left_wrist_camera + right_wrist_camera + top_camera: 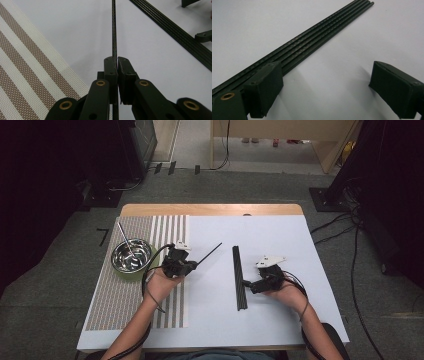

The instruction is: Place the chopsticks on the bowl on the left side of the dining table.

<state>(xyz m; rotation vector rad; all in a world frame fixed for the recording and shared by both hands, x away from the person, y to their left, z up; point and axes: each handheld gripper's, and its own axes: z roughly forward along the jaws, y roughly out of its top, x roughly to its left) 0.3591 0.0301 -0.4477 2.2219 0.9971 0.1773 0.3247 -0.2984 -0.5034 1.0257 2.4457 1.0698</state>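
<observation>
My left gripper (192, 266) is shut on a single thin black rod (210, 253), which points away to the right over the white table (280, 320). In the left gripper view the jaws (117, 62) pinch that rod (114, 30) near its end. A row of several black rods (240, 277) lies side by side in the middle of the table. My right gripper (247, 284) is open just right of the row. In the right gripper view the gripper (329, 87) is open and low over the table, its left jaw at the near edge of the rods (312, 37), with nothing between the jaws.
A metal bowl (131, 255) on a green disc sits on a striped placemat (115, 305) at the left, with a thin stick (124, 236) leaning in it. The right gripper's open fingers (203, 36) appear in the left gripper view beside the rod row (175, 27). Cables lie on the floor to the right.
</observation>
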